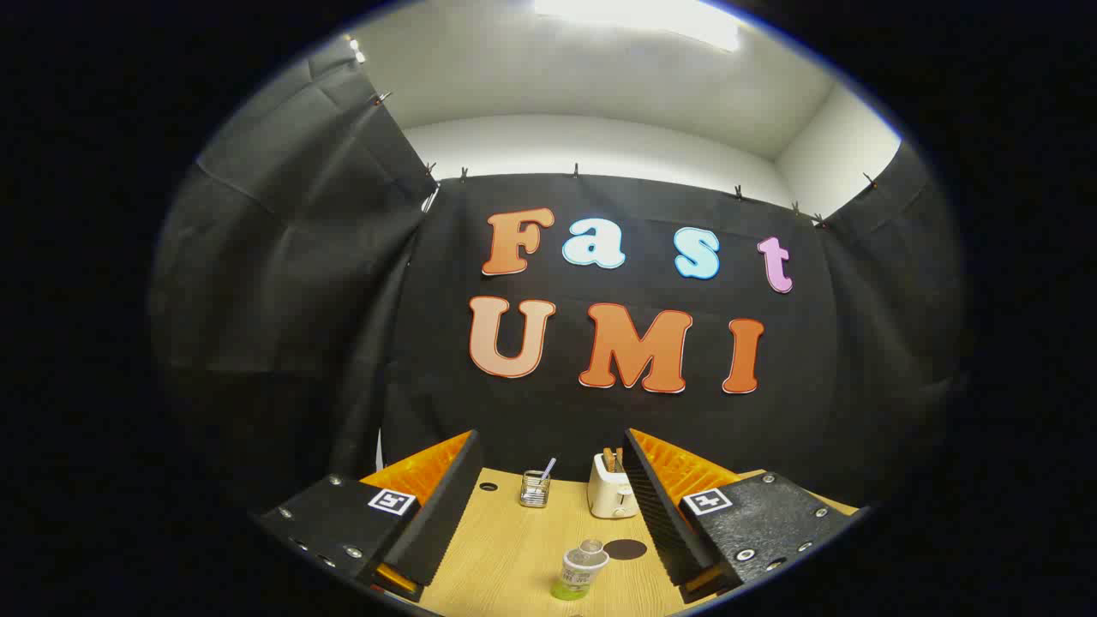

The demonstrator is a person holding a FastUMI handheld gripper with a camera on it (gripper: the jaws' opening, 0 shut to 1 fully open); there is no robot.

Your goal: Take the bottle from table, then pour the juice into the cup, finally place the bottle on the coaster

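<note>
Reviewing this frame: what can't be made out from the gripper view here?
- Bottle: its base is cut off at the view's lower edge; liquid level is unclear.
- Coaster: the right finger covers its right rim.
- Glass cup: too small to tell its contents.
- Toaster: right side hidden behind the right finger.
- Gripper: open, holding nothing.
</note>
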